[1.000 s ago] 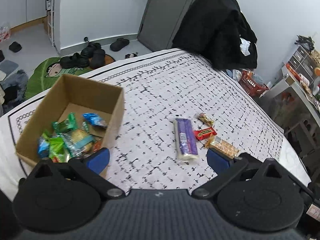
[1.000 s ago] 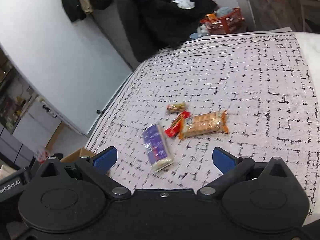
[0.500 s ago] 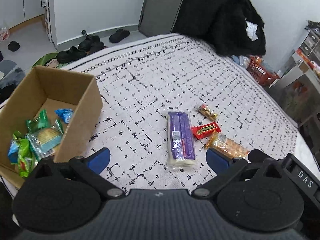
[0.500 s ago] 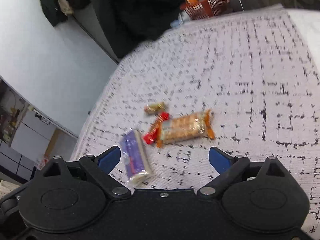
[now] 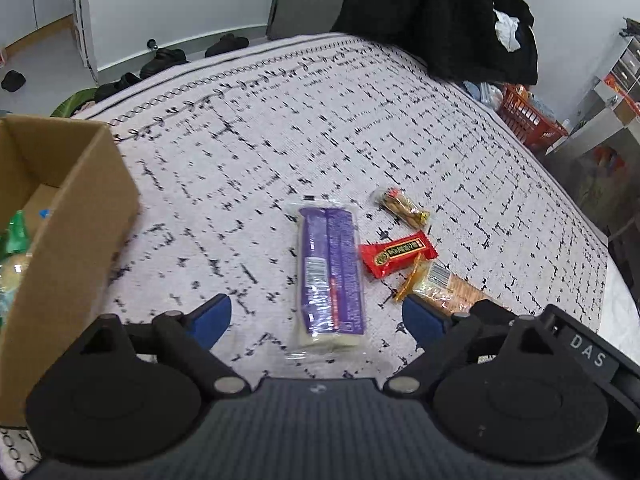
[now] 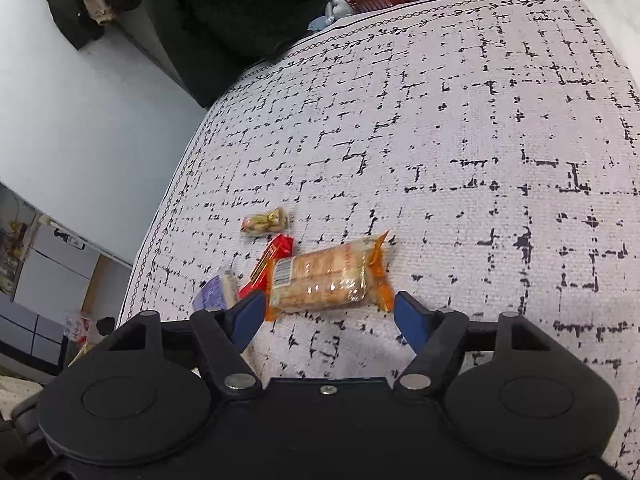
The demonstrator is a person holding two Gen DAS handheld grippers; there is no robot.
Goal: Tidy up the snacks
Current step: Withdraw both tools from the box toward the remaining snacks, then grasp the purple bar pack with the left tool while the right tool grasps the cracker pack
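As both tools' jaws have just been closing, we find the left gripper (image 5: 316, 314) straddling the purple pack (image 5: 330, 276) and the right gripper (image 6: 330, 314) the biscuits (image 6: 326, 278), neither yet gripped, presumably for boxing (image 5: 76, 216).

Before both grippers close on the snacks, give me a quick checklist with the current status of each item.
1. Long purple-wrapped snack pack between left gripper fingers: ok.
2. Orange-ended clear cracker pack between right gripper fingers: ok.
3. Fingers pressing either pack: not ok; both have just been closing, neither grips.
4. Red wrapped bar clear of the cracker pack: not ok, it touches.
5. Brown cardboard box has room: cannot tell.
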